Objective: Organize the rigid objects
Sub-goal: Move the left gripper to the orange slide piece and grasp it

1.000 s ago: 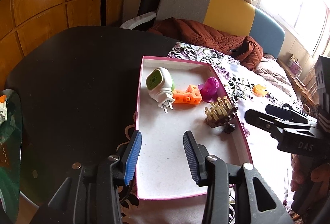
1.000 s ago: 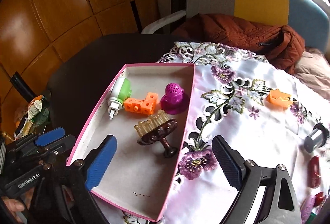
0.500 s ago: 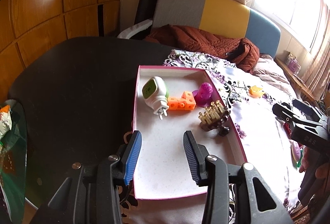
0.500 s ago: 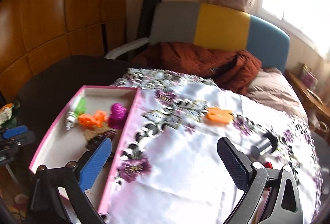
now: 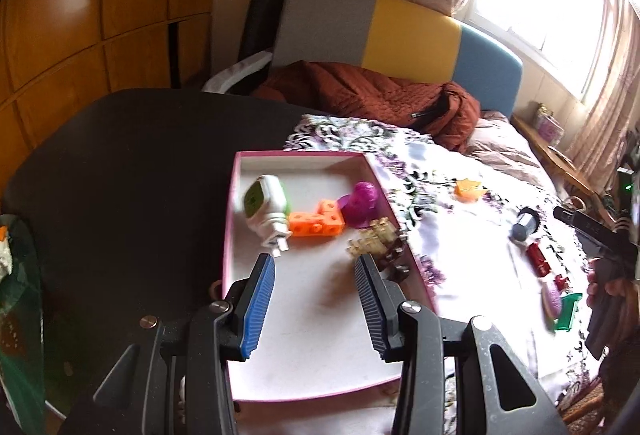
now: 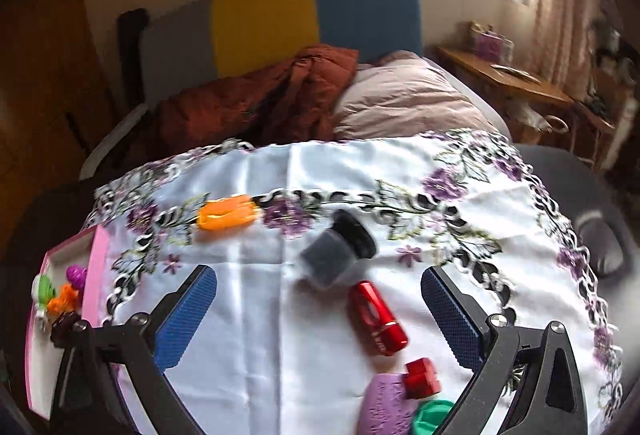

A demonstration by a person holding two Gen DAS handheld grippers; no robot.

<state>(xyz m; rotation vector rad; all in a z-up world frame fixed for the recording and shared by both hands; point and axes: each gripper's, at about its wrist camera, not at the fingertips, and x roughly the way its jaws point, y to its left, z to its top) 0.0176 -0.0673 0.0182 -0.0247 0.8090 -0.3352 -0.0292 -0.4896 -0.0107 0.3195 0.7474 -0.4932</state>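
Both tools empty with pads apart, left tool (image 5: 315, 299) above pink tray (image 5: 230, 235), right tool (image 6: 320, 311) above red tube (image 6: 378, 317), no legible writing

The left claw (image 5: 315, 299) is hanging over the near half of a pink-rimmed tray (image 5: 229, 235), its blue-padded jaws standing apart with nothing between them. Inside the tray, toward the far end, a white-and-green plug-in device (image 5: 267, 207) is lying beside orange linked cubes (image 5: 318, 223), with a purple knobbly toy (image 5: 362, 201) just beyond them. A brown stand with pale pegs (image 5: 376, 241) is sitting against the tray's right wall. The tray is resting partly on a dark surface (image 5: 132, 171) and partly on a white floral cloth (image 5: 460, 235). On the cloth, an orange piece (image 5: 470, 189), a grey cylinder (image 5: 525, 229), a red item (image 5: 538, 261) and a green piece (image 5: 566, 313) are lying scattered. At the right edge, the right claw (image 5: 588, 227) is showing dark, its jaws' stance unclear.
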